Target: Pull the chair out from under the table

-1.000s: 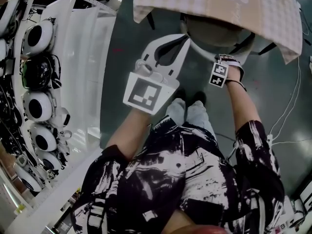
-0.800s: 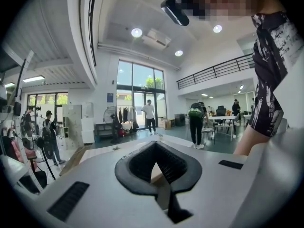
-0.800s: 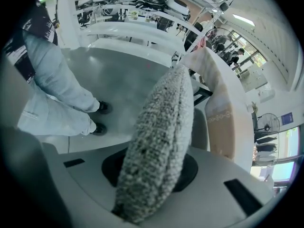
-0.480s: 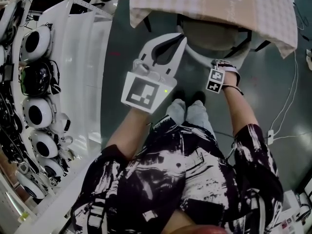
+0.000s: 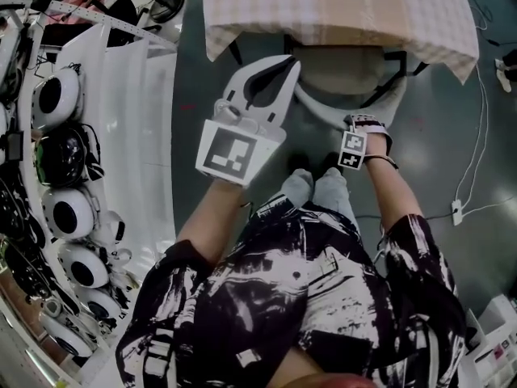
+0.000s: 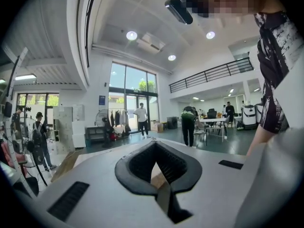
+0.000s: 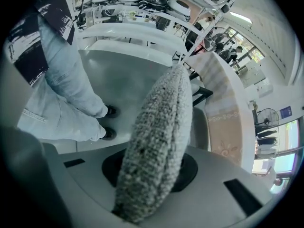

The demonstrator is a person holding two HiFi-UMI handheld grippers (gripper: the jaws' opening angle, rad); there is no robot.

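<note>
No legible text, black-and-white square code marker (image 5: 234, 153) behind the fingers of the left gripper (image 5: 289, 61), pattern only, blue wall sign (image 6: 102, 99) beyond them, unreadable

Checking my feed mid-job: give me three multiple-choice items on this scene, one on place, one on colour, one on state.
1. The chair stands: A partly under the table; B fully clear of it; C tipped on its side.
2. The tablecloth is: A black; B pale checked; C red striped.
3. The right gripper is: A open in the air; B shut on the backrest; C lying on the floor.

1 A: the cloth's edge overlaps the seat.
2 B: pale squares cover it.
3 B: its jaws clamp the nubbly backrest.
</note>
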